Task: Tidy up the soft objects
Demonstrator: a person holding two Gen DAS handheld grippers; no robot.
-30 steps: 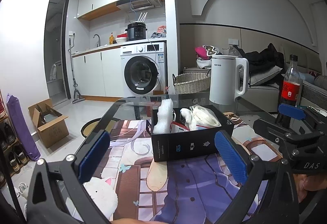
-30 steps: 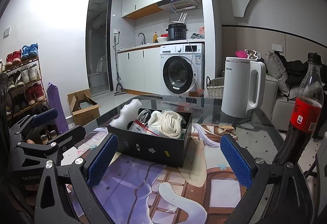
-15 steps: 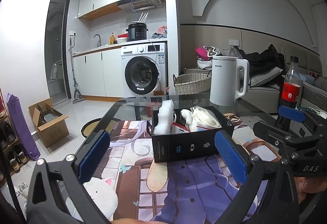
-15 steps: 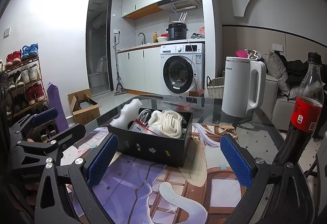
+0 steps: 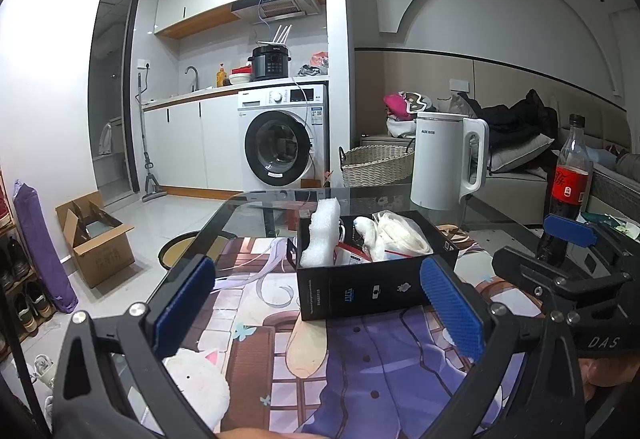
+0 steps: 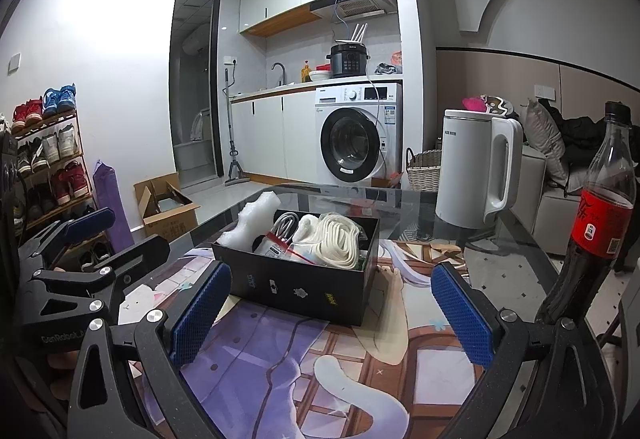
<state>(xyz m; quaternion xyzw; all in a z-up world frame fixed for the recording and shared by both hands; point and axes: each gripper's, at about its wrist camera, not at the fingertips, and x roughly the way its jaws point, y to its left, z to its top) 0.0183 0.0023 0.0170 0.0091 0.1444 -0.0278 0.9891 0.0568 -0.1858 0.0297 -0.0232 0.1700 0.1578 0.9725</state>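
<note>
A black open box (image 5: 372, 289) (image 6: 304, 287) stands on the printed table mat (image 5: 380, 379). In it are a white foam piece (image 5: 320, 235) (image 6: 250, 223), a coiled white rope (image 6: 340, 243) (image 5: 396, 235), grey cables and a plastic bag (image 6: 276, 239). My left gripper (image 5: 316, 313) is open and empty, a little in front of the box. My right gripper (image 6: 330, 313) is open and empty, also in front of the box. Each gripper shows at the other view's edge.
A white kettle (image 5: 448, 161) (image 6: 474, 169) and a cola bottle (image 5: 568, 183) (image 6: 592, 227) stand on the glass table behind and right of the box. A white cat figure is printed on the mat (image 5: 198, 387). A shoe rack (image 6: 44, 159) and cardboard box (image 5: 94, 239) stand on the floor at left.
Both views have shifted very slightly; the box and its contents have not moved. Both grippers stay open and empty.
</note>
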